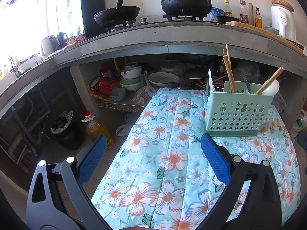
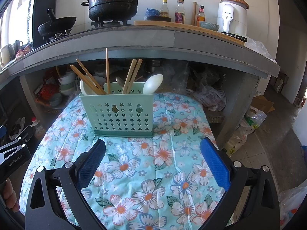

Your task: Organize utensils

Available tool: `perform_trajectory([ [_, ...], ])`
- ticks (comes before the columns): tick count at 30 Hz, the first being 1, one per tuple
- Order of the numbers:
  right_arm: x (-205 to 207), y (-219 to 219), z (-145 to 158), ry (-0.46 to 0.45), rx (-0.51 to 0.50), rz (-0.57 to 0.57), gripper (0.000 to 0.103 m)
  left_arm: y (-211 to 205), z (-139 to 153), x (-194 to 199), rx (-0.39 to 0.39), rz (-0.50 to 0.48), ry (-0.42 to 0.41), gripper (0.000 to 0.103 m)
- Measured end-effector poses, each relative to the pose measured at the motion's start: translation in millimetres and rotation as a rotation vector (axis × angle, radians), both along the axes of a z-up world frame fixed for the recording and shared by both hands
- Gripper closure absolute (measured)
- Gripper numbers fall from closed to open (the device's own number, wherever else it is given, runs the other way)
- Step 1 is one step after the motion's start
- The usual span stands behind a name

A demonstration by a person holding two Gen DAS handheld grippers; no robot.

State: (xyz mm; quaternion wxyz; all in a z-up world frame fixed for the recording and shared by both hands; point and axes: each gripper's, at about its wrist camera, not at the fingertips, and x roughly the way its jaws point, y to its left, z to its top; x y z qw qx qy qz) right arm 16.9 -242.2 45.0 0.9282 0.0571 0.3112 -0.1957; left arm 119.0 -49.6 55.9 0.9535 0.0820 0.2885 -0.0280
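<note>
Chopsticks (image 2: 132, 76) and white spoons (image 2: 153, 84) are held upright in the green caddy (image 2: 117, 113); both the left gripper (image 1: 153, 157) and right gripper (image 2: 152, 159) are spread apart, empty.

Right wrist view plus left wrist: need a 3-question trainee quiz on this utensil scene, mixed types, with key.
1. True or false: the pale green perforated plastic utensil caddy stands upright on the floral quilted cloth.
2. Multiple choice: which of these stands in the caddy? A) wooden chopsticks and a white plastic spoon; B) only forks; C) nothing.
3. Fill in: both the left gripper and the right gripper are ____ and hold nothing.

Key
1. True: the caddy sits on its base on the cloth.
2. A: chopsticks and spoon poke out of the top.
3. open: the blue pads stand wide apart over the cloth, short of the caddy.
</note>
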Motion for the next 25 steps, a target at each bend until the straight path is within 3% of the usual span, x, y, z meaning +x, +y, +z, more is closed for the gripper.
perform_trajectory([
  [25,-1.3,0.6,0.2,0.000,0.004,-0.001,0.007,-0.7,-2.5,-2.0,-0.003,-0.003,0.007,0.008],
])
